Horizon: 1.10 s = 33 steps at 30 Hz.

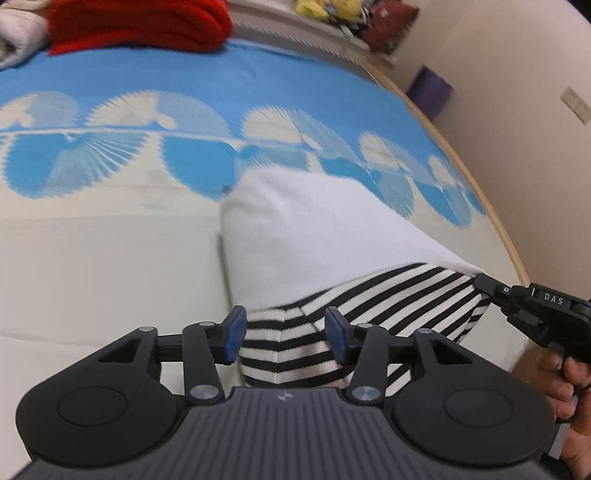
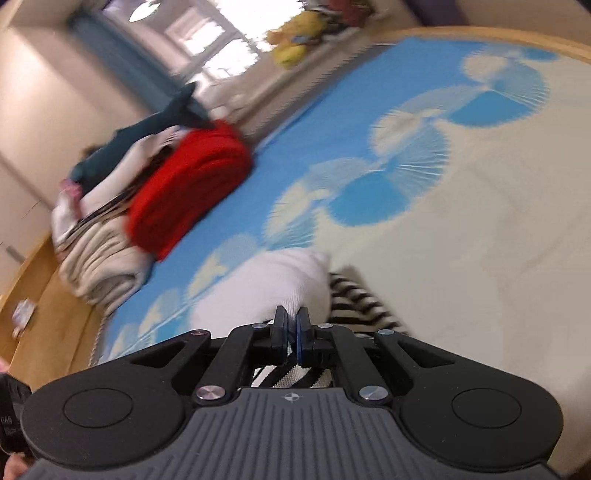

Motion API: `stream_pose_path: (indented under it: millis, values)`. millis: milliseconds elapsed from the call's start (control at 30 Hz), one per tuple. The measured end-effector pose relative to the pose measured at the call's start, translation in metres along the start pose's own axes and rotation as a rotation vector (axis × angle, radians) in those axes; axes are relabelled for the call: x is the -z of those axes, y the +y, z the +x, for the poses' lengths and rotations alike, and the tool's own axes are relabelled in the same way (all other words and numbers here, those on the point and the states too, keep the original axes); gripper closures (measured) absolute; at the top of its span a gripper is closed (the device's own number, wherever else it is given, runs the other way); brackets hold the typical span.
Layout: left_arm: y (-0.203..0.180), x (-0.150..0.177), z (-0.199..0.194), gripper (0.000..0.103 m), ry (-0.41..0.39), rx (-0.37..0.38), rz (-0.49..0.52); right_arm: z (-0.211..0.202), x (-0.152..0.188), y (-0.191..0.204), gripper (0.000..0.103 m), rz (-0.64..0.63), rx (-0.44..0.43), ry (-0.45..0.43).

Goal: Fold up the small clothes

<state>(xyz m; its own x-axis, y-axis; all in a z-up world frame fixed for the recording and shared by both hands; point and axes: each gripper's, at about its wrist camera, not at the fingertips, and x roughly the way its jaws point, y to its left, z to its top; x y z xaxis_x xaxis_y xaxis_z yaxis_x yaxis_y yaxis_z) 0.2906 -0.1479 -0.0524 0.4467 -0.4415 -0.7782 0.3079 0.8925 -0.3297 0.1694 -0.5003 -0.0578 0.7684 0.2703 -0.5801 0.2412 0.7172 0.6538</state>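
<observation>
Left wrist view. Left gripper point(image 1: 282, 334): 2 blue-padded fingers point(image 1: 235, 334) standing apart, nothing clamped. Striped hem of small garment point(image 1: 314, 251) lying between and just under the fingers, on the bed point(image 1: 92, 266). White part of garment running forward, away from the fingertips, toward the blue fan-patterned sheet. Fold ridge visible in the stripes between the fingers; likely the reason for the straddling pose, either to pin or to take the edge. Right gripper point(image 1: 484, 282) entering from right of the fingers, tip pinched on the far right corner of the striped hem, where white meets stripe. Hem apparently drawn taut between the 2 tools for a clean fold line. Red folded cloth point(image 1: 136, 24) well ahead and left, at the far end of the bed.

Right wrist view, heavily blurred. Right gripper point(image 2: 291, 325): fingers point(image 2: 279, 325) together, clamped on garment point(image 2: 266, 291) cloth; white fabric bunched directly ahead of the fingertips, stripes right of and beneath the fingers. Corner seemingly lifted clear of the bed, judged as mid-fold. Red folded cloth point(image 2: 188, 192) and pale stacked laundry point(image 2: 103, 262) well ahead and left of the fingers. Bed point(image 2: 480, 258) bare to the right.
</observation>
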Motion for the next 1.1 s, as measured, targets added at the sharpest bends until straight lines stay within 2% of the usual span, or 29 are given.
stream_pose_path:
  millis: [133,233,300,400,533,600,700,767,867,933,1100]
  values:
    - [-0.02,0.005,0.033,0.041,0.069,-0.001,0.018,0.012,0.007,-0.004,0.1,-0.097,0.086,0.111]
    - [-0.024,0.011,0.056,0.039,0.128,-0.095,0.048,0.032,0.014,0.008,0.1,-0.201,0.121,0.172]
    - [-0.015,0.014,0.07,0.037,0.17,-0.142,0.024,0.054,0.02,0.013,0.1,-0.257,0.178,0.249]
    - [-0.002,0.015,0.078,0.034,0.205,-0.121,-0.036,0.086,0.033,0.013,0.1,-0.298,0.282,0.391]
    - [0.013,0.0,0.078,0.032,0.29,-0.056,-0.067,0.106,0.038,0.019,0.1,-0.34,0.338,0.443]
    - [0.03,-0.018,0.075,0.029,0.278,-0.015,-0.135,0.108,0.038,0.021,0.1,-0.349,0.351,0.45]
    - [0.054,-0.042,0.074,0.021,0.184,0.017,-0.246,0.108,0.04,0.021,0.1,-0.349,0.359,0.46]
    - [0.075,-0.051,0.084,0.019,0.14,0.04,-0.359,0.107,0.04,0.021,0.1,-0.356,0.369,0.467]
    - [0.098,-0.048,0.11,0.017,0.164,0.107,-0.491,0.107,0.042,0.018,0.1,-0.364,0.376,0.474]
    - [0.101,-0.052,0.127,0.017,0.182,0.131,-0.523,0.106,0.042,0.018,0.1,-0.363,0.383,0.472]
    - [0.102,-0.059,0.155,0.018,0.147,0.181,-0.559,0.106,0.04,0.016,0.1,-0.34,0.395,0.464]
